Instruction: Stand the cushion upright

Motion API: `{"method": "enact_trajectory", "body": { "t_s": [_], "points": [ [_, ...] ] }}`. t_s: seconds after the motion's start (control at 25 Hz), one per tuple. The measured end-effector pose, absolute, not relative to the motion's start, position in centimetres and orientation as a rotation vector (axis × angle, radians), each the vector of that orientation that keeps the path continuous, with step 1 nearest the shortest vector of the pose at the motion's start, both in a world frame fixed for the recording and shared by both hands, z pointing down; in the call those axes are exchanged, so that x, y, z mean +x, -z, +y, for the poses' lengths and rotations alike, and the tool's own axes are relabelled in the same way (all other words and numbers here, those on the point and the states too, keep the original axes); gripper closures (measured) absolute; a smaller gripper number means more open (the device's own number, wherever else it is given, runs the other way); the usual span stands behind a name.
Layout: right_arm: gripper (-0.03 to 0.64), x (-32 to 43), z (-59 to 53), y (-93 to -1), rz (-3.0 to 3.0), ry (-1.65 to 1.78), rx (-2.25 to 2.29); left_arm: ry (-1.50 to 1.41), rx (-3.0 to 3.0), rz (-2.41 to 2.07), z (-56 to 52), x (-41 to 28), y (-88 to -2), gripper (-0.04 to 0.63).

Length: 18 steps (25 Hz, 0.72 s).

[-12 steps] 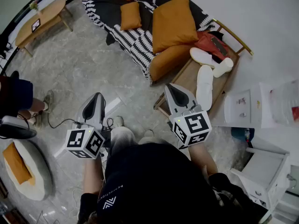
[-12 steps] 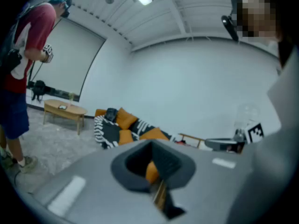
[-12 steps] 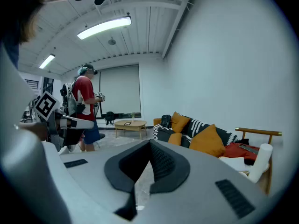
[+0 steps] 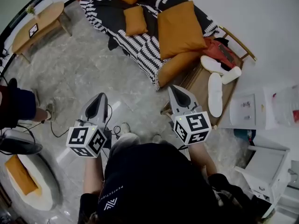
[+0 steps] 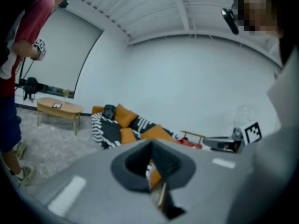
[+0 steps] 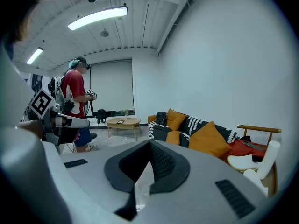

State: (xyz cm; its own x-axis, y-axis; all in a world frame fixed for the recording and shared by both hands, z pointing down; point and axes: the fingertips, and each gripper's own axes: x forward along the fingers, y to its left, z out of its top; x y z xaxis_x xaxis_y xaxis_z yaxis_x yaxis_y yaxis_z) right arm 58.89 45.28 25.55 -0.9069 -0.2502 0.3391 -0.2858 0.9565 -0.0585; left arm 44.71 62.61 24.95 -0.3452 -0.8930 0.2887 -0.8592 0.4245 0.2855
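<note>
A sofa (image 4: 135, 45) with a black-and-white striped cover stands ahead of me. A large orange cushion (image 4: 180, 29) leans against its back at the right end. A small orange cushion (image 4: 135, 20) lies on the seat to its left. The same two show as the large cushion (image 6: 212, 139) and the small cushion (image 6: 174, 137) in the right gripper view. My left gripper (image 4: 99, 97) and right gripper (image 4: 173, 88) are held side by side over the floor, well short of the sofa. Both are shut, with nothing between the jaws.
A wooden side bench (image 4: 205, 85) holding a red bag (image 4: 219, 52) and white slippers (image 4: 215, 94) stands right of the sofa. Past the bench is a white cabinet (image 4: 243, 108). A wooden coffee table (image 4: 39, 24) sits far left. Another person (image 4: 16, 106) stands at the left, and cables (image 4: 60, 132) lie on the floor.
The sofa and bench sit slightly lower and further right in the head view, as I have come a little closer. Both grippers keep their pose and stay shut.
</note>
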Motion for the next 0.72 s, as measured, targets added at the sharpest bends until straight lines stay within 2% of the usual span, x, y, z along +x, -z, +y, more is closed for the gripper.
{"method": "enact_trajectory", "body": {
  "t_s": [0.32, 0.72],
  "points": [
    [0.623, 52.1, 47.6, -26.3, -2.759, -0.142, 0.467, 0.077, 1.529, -2.228, 64.3, 37.9, -26.1, 0.589],
    [0.621, 48.7, 48.3, -26.4, -2.771, -0.191, 0.531, 0.071, 1.577, -2.19, 64.0, 34.3, -26.5, 0.589]
  ]
}}
